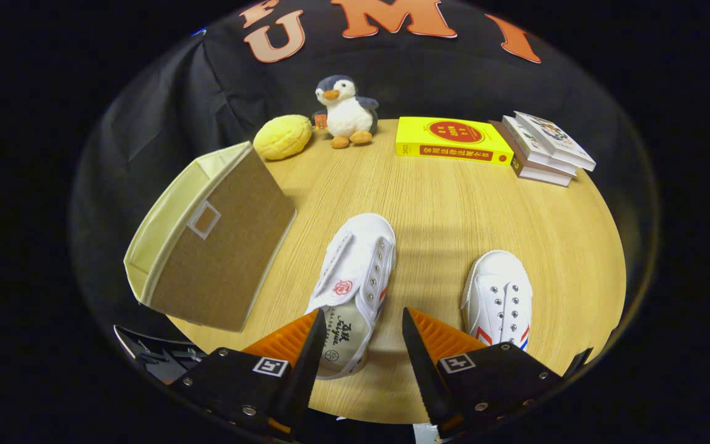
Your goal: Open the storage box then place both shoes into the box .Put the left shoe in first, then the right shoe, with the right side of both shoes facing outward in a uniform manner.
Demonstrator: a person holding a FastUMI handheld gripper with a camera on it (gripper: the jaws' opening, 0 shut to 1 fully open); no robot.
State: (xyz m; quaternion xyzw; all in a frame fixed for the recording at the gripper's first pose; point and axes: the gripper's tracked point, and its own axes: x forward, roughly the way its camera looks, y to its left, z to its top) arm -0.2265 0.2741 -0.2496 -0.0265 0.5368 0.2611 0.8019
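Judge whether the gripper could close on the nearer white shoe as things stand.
Probably yes: the gripper is open, the nearer shoe has its heel end already between the fingers, and nothing lies between them. The storage box stands off to the side.

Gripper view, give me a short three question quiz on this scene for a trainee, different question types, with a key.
1. True or false: the fingers are shut on a shoe.
2. Which thing stands nearest the penguin? A) yellow book B) yellow plush C) box
3. Fill in: the shoe lying on its side has its heel end between the ____.

Key
1. False. The fingers are open, and the other shoe stands upright beside them.
2. B
3. fingers
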